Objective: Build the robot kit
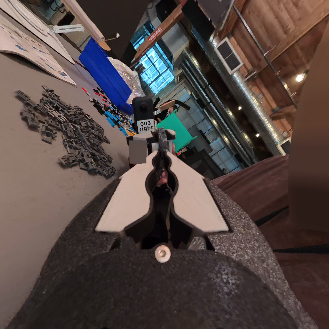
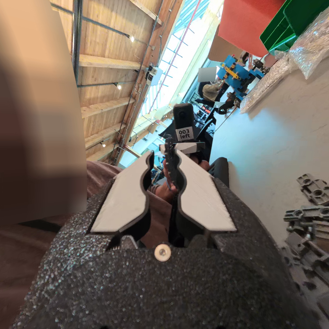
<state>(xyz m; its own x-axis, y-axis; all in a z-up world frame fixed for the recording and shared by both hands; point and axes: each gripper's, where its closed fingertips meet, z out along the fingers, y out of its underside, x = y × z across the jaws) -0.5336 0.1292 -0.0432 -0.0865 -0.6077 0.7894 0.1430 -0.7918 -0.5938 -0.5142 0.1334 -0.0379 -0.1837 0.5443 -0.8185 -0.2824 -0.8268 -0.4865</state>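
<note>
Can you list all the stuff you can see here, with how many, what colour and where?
grey plastic parts: a big pile, too many to count, dark grey, on the table, beside the left gripper
small plastic parts: many, blue, black, red and yellow, past the grey pile
bin: one, blue, beyond the small parts
booklet: one, white with blue pictures, open at the table's far end
table: one, grey
green bin: one, green, far corner in the right wrist view
blue model: one, blue, on the table's far end
held piece: one, dark grey, between both grippers
left gripper: one, white fingers, shut on the piece
right gripper: one, white fingers, shut on the piece
</note>
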